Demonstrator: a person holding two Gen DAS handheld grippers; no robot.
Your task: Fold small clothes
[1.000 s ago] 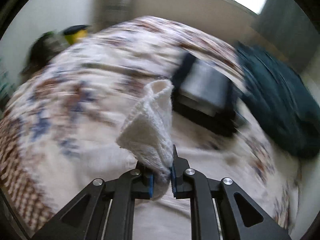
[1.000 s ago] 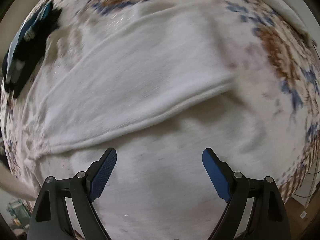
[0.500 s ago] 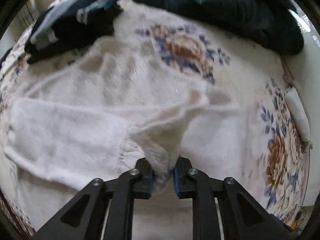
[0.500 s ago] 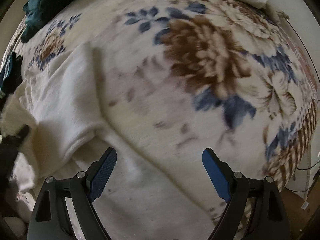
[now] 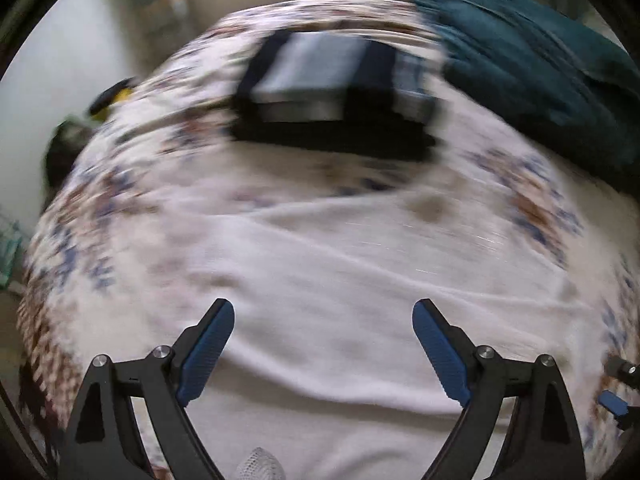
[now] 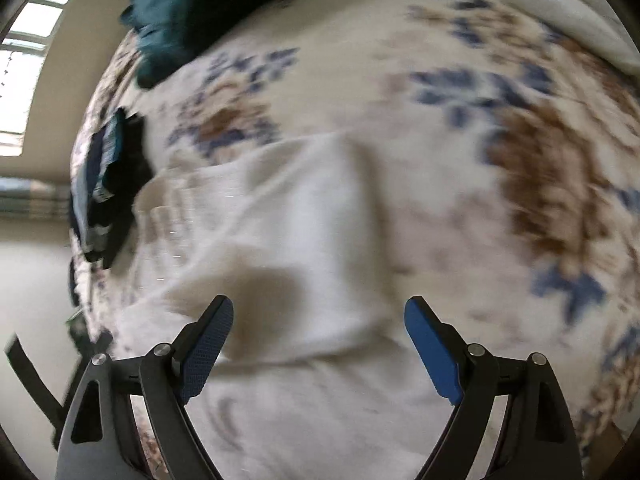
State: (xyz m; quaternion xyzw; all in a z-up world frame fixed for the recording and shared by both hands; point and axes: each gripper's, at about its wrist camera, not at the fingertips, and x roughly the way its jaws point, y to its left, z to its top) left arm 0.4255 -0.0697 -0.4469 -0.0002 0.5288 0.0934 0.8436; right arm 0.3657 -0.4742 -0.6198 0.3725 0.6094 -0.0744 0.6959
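A white knitted garment (image 5: 328,280) lies spread on the flowered blanket (image 5: 120,184), with a folded part lying across it. It also shows in the right wrist view (image 6: 288,240). My left gripper (image 5: 323,320) is open and empty just above the garment. My right gripper (image 6: 319,316) is open and empty above the garment's folded edge. Both views are blurred by motion. A bit of the right gripper (image 5: 618,388) shows at the right edge of the left wrist view.
A stack of folded dark and grey clothes (image 5: 332,92) sits behind the garment; it also shows in the right wrist view (image 6: 108,184). A dark teal blanket (image 5: 540,64) lies at the back right. A white pillow (image 6: 568,12) lies at the bed's edge.
My left gripper has opened and let go of the white garment's sleeve, which now lies on the garment. Both grippers have swung to new angles over the bed.
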